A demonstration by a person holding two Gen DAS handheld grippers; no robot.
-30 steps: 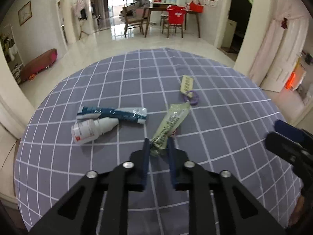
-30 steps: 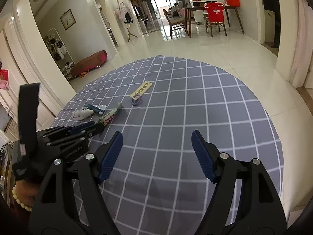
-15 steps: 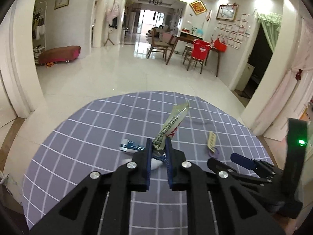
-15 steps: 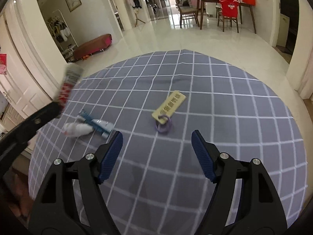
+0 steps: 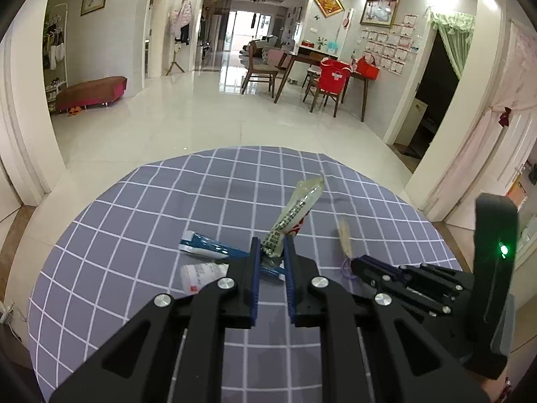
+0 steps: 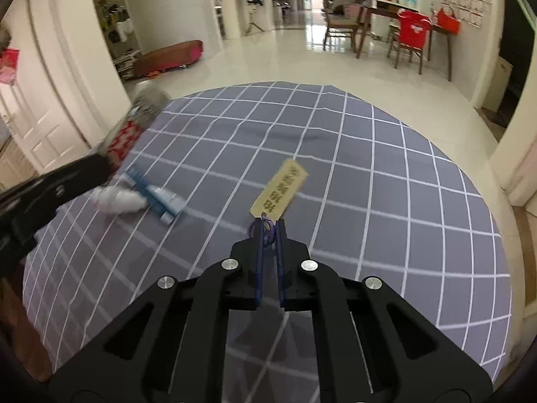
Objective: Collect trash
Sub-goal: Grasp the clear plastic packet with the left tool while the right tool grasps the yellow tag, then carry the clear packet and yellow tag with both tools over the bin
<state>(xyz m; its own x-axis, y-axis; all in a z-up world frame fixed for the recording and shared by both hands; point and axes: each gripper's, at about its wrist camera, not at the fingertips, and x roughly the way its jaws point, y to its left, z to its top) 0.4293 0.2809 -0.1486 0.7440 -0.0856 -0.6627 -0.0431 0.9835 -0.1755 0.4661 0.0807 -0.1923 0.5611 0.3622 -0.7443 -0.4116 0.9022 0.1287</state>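
My left gripper (image 5: 272,245) is shut on the lower end of a long, pale green printed wrapper (image 5: 298,205), which stands up above the round checked table (image 5: 151,208). In the right wrist view that wrapper (image 6: 134,124) shows as a blur at the left. My right gripper (image 6: 268,226) is down at the cloth, shut on the purple ring (image 6: 254,227) of a yellow wooden tag (image 6: 280,189) that lies flat. A blue tube (image 6: 156,196) and a small white bottle (image 6: 117,199) lie side by side on the cloth, left of the tag.
The table's rim curves around on every side, with glossy tiled floor beyond it. A doorway and white door frames stand close at the left and right. Dining chairs and a table are far back in the room.
The left gripper has lifted the wrapper off the cloth. The right gripper has moved in on the tag and gone from wide open to shut on its purple ring.
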